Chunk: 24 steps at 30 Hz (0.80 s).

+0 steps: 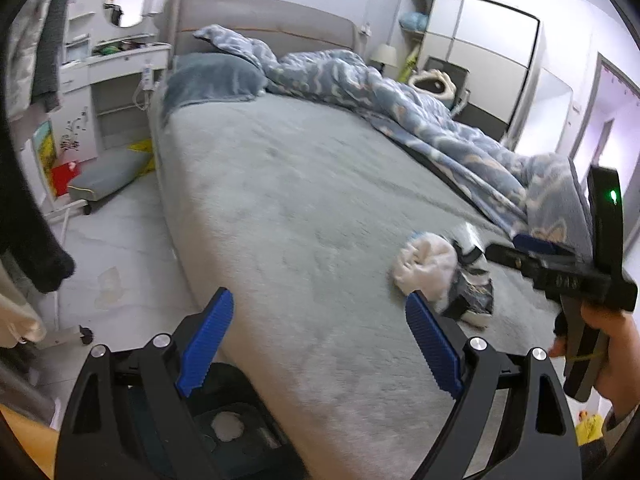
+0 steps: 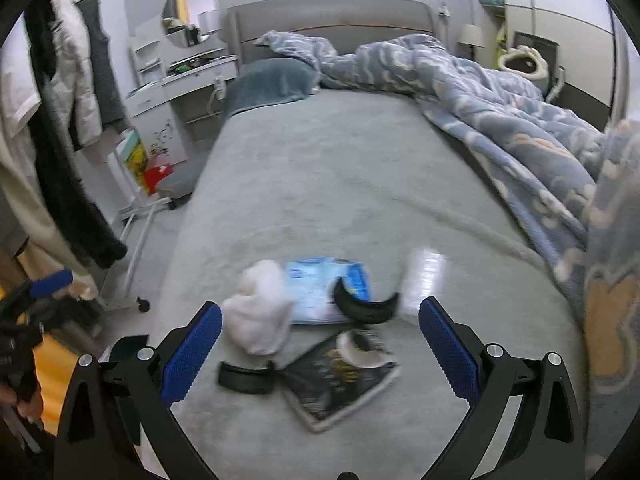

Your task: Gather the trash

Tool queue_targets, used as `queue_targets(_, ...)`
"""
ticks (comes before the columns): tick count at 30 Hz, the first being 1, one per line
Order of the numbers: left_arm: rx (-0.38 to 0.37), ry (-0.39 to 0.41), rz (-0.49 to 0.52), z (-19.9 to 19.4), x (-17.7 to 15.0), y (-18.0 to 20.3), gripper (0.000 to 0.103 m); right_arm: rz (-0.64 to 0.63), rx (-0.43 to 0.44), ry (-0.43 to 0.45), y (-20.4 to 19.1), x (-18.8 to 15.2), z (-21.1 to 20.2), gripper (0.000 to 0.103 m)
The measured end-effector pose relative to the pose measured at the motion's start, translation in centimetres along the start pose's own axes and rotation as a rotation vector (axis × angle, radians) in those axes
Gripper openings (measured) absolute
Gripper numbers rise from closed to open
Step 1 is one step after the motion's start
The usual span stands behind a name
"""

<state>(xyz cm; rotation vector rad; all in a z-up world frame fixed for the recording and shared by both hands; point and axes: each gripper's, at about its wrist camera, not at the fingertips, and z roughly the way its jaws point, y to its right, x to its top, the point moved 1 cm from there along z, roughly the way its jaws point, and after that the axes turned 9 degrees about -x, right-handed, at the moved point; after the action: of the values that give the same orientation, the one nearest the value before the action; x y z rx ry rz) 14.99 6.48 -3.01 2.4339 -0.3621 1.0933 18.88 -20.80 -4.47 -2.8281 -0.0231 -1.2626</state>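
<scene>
A pile of trash lies on the grey bed [image 2: 340, 184] near its foot. It holds a crumpled white tissue wad [image 2: 260, 316], a blue and white plastic packet [image 2: 316, 288], a dark printed wrapper [image 2: 336, 384], curved black peel pieces [image 2: 364, 308] [image 2: 244, 376] and a shiny silver wrapper [image 2: 424, 276]. My right gripper [image 2: 320, 344] is open and empty, just short of the pile. My left gripper [image 1: 320, 344] is open and empty over the bed's near edge, left of the tissue wad [image 1: 424, 268] and dark wrapper [image 1: 468, 296]. A dark bin [image 1: 232, 432] with a white wad inside sits below it.
A rumpled blue duvet [image 2: 500, 112] covers the bed's right side, a blue pillow [image 2: 272, 80] lies at the head. A clothes rack with coats [image 2: 60, 120] stands left on the pale floor [image 1: 120, 248]. A white dresser [image 1: 120, 68] and grey cushion [image 1: 108, 172] are far left.
</scene>
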Motion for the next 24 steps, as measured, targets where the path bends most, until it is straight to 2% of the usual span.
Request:
queue_targets(5,-0.052,-0.048,0.031,2.5,-0.5,2.7,0.091,0.077,0.044,-0.039,2.8,0.4,0.8,0.100)
queue_targets(10,-0.128,-0.122,-0.008,5.5,-1.6,4.7,0.089,0.088,0.086,-0.003,4.5,0.7,0.7,0.100)
queue_targets(14,-0.131,-0.152,-0.012,7.2,-2.0,5.9,0.079,0.090,0.093,0.000,5.2,1.0,0.9,0.100)
queue_targets(17,-0.145,-0.186,-0.040,8.3,-2.3,6.0,0.070,0.097,0.105,-0.038,5.9,1.0,1.8,0.099)
queue_targets(21,-0.150,-0.223,-0.066,9.7,-2.6,6.2,0.063,0.090,0.092,-0.062,6.5,1.3,2.7,0.081)
queue_targets(24,-0.150,-0.230,-0.069,10.2,-2.7,6.4,0.058,0.102,0.101,-0.078,7.0,1.3,3.3,0.076)
